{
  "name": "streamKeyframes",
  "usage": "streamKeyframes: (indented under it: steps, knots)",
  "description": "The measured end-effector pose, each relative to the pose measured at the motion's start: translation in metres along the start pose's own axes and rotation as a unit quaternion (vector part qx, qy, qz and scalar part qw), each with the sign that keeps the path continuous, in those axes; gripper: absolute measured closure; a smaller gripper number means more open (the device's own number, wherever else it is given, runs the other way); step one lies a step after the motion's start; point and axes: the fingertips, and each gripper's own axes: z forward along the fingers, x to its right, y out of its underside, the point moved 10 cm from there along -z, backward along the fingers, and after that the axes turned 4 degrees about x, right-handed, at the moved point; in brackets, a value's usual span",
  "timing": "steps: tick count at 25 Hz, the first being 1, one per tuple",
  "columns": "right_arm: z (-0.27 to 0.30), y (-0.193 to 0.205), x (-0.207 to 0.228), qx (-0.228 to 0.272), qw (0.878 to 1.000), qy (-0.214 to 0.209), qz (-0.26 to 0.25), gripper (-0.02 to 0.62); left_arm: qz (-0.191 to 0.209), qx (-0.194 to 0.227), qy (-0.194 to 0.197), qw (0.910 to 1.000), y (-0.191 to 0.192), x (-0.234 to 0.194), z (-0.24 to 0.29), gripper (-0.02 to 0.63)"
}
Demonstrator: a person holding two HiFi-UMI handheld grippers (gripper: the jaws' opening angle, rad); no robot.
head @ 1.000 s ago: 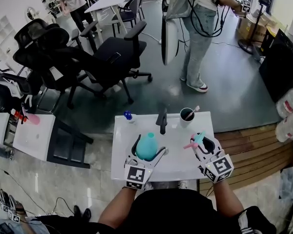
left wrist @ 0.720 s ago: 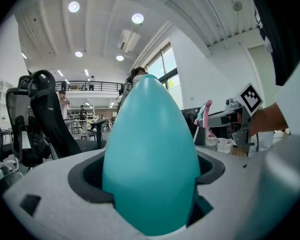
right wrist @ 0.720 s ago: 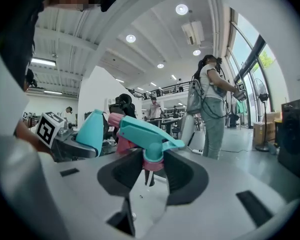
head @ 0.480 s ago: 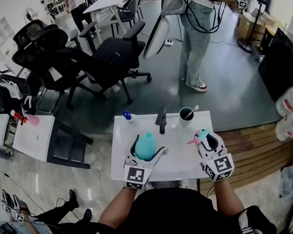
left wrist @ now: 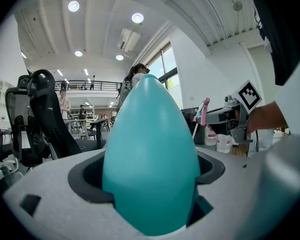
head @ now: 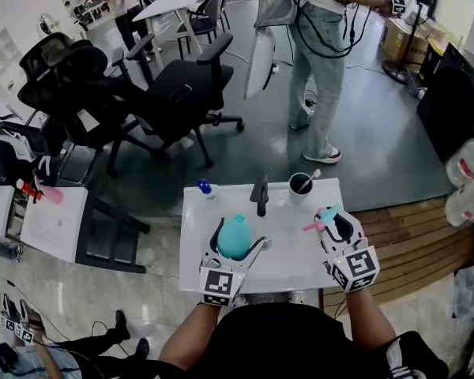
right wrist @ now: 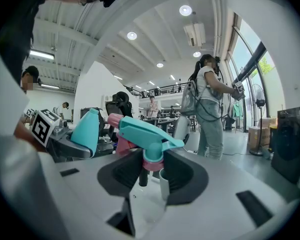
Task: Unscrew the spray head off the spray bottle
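The teal spray bottle body (head: 235, 237) has no head on it and sits upright over the white table (head: 288, 268), with my left gripper (head: 238, 241) shut round it. In the left gripper view the bottle (left wrist: 150, 159) fills the space between the jaws of the left gripper (left wrist: 149, 176). To its right, apart from the bottle, my right gripper (head: 332, 226) is shut on the teal and pink spray head (head: 321, 218). In the right gripper view the spray head (right wrist: 145, 134) stands with its pink collar clamped in the right gripper (right wrist: 152, 173), and the bottle (right wrist: 86, 126) shows at the left.
At the table's far edge stand a black cup with a stick in it (head: 302, 185), a dark upright object (head: 259, 194) and a small blue-capped bottle (head: 205, 188). Beyond are black office chairs (head: 166, 93) and a standing person (head: 316, 54). A white side table (head: 55, 219) lies at left.
My right gripper has drifted slightly right with the spray head in it. The left gripper and bottle have stayed put. The person in the background has stepped across the floor.
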Motion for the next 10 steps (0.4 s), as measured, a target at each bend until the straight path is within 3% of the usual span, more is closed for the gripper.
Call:
streamKeyframes:
  steps: [10]
  knots:
    - [0.003, 0.0078, 0.0039, -0.016, 1.0, 0.011, 0.014, 0.459, -0.004, -0.011, -0.007, 0.9999, 0.0091, -0.0012, 0.0018, 0.137]
